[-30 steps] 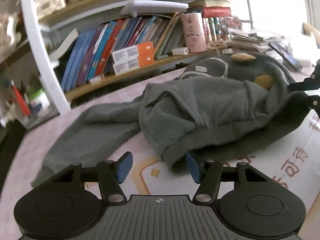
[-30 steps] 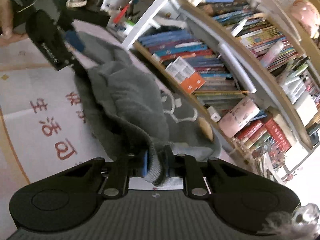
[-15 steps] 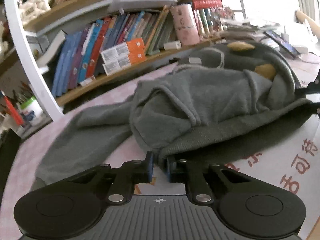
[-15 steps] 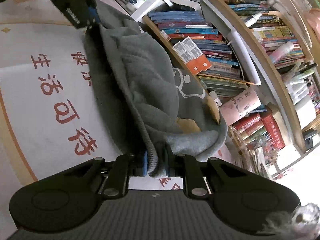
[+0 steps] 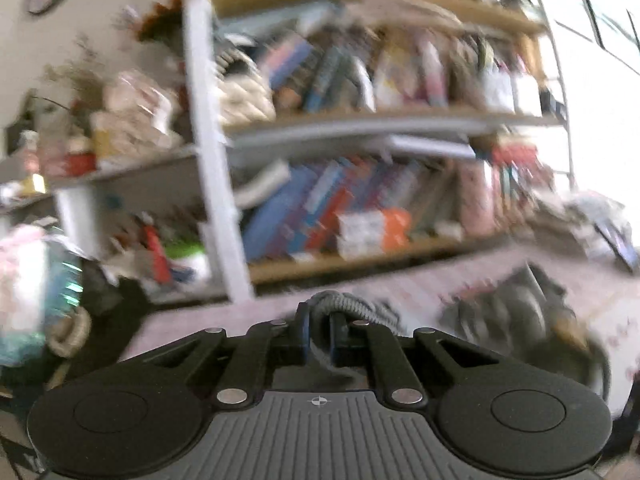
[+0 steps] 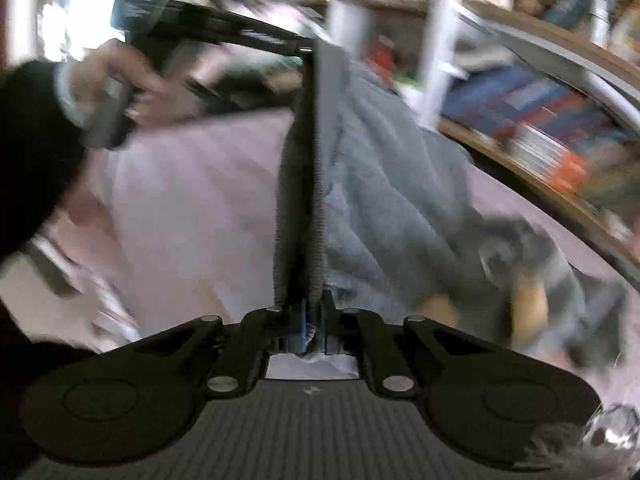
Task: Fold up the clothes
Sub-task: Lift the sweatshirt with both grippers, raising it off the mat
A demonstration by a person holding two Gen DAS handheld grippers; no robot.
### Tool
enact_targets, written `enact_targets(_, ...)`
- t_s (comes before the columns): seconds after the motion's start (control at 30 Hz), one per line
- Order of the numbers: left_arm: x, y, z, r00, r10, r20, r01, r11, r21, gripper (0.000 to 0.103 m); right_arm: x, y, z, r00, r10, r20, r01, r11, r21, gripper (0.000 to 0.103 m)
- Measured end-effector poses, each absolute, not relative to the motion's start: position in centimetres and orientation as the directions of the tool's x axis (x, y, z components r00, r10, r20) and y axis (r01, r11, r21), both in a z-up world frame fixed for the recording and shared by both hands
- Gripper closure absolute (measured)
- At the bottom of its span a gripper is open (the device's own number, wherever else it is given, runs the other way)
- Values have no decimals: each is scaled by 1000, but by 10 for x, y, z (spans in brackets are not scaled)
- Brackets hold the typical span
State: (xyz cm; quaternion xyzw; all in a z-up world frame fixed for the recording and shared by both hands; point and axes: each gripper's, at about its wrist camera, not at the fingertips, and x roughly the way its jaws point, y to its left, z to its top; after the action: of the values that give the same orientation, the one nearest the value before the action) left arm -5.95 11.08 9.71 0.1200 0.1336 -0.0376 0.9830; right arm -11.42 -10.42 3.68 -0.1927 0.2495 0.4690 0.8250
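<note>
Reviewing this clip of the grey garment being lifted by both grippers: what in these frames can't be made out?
- Left wrist view: book titles on the bookshelf are lost to motion blur.
- Left wrist view: most of the grey garment is hidden below the left gripper.
- Right wrist view: the garment's yellow patches are too smeared to identify.
- Right wrist view: the right gripper covers its own hold on the hem.

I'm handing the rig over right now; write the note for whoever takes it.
Left gripper: shut on the ribbed hem of the grey fleece sweatshirt.
Right gripper: shut on the same hem, further along.
The hem is stretched taut between the two, lifted; the body hangs down toward the pale pink mat, in front of the wooden bookshelf.
Done: both corners gripped and raised.
Left: lay it flat, fold sleeves and body. Frames are blurred.
</note>
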Motion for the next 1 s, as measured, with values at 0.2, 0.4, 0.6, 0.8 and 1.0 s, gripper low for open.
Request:
enact_targets(0.2, -42, 93, 137, 984, 46, -171, 26, 919, 394, 95, -108, -97, 67, 745, 530, -404, -662, 517, -543, 98)
enact_targets(0.4, 33, -6, 165, 996, -86, -30, 88, 836, 541, 96, -60, -147, 114, 990, 138, -16, -84, 505, -859, 100)
enact_targets(0.6, 26, -20, 286, 898, -292, 328, 224, 947, 228, 95, -89, -187, 199, 894, -53, 444, 408, 508, -759, 100)
enact_targets(0.8, -9, 43, 301, 853, -331, 404, 326, 942, 85, 95, -172, -165, 231, 882, 226, 413, 109, 755, -647, 99)
enact_targets(1.0, 1, 128, 220, 934, -338, 113, 340, 940, 5, 95, -196, -118, 187, 731, 682, -5, -582, 619, -527, 100)
